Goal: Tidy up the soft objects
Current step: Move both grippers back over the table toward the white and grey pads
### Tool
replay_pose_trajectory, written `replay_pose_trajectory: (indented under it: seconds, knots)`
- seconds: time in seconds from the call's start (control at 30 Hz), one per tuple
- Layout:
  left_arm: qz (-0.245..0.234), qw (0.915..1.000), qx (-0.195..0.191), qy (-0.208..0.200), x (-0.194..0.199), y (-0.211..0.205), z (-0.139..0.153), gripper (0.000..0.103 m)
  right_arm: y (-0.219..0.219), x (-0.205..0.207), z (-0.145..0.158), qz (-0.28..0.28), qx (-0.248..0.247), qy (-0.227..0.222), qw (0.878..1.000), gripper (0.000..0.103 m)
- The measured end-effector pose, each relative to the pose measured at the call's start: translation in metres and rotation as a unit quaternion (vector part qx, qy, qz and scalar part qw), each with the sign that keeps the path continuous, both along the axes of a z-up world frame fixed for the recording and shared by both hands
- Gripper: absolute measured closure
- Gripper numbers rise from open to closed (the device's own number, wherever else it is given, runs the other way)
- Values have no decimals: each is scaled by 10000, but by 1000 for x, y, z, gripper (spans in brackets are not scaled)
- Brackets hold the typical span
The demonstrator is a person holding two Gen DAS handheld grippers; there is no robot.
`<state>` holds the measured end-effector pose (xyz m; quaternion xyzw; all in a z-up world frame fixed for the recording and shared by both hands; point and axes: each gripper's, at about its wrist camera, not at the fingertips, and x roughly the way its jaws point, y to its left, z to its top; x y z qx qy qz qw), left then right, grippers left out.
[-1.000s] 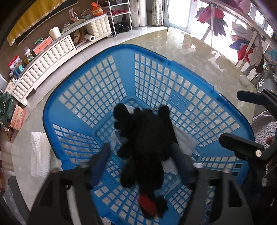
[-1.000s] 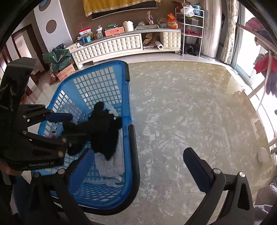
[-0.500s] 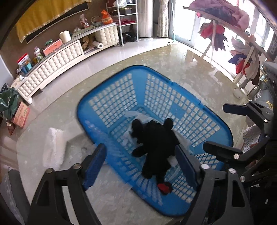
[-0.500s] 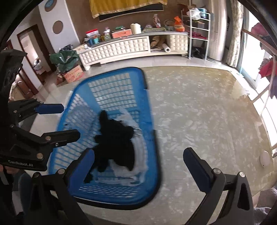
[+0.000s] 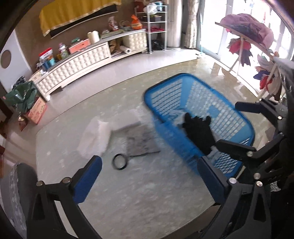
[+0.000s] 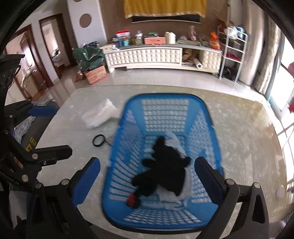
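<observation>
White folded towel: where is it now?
In the right wrist view the white towel lies on the table, left of the blue basket, beyond the black ring.

A home living room, plainly: a long white tufted cabinet [image 6: 161, 57] runs along the brown wall, cluttered with boxes, jars and a paper roll. Yellow cloth [image 6: 164, 8] hangs above it. Wooden doors [image 6: 49, 47] open at the left, a white wire shelf rack [image 6: 233, 49] stands in the corner, and clothes dry on a rack [image 5: 257, 47] by bright windows. A blue laundry basket [image 6: 165, 106] sits on the glossy worktop [image 6: 248, 137].
</observation>
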<state>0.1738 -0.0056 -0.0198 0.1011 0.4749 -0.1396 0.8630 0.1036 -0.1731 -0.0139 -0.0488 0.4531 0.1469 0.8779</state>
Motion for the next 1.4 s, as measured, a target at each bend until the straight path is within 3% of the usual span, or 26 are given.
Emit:
replay_pose_trajectory:
  seconds: [0.23, 0.43, 0.53, 1.0, 1.4]
  knots:
    - [480, 9988, 105, 54, 1, 61, -8, 0, 55, 23, -5, 708, -399, -121, 9966, 0]
    - [478, 9986, 174, 112, 5, 95, -17, 0, 82, 53, -12, 1224, -697, -52, 9900, 0]
    - [495, 9982, 20, 339, 12, 109, -25, 0, 99, 65, -22, 1371, -901, 58, 9864, 0]
    - [603, 9969, -145, 478, 61, 162, -75, 0, 148, 137, -85, 625, -1229, 757, 9876, 1]
    - [373, 9966, -457, 569, 92, 190, -107, 0, 160, 151, -132, -199, -824, 1612, 9833, 1]
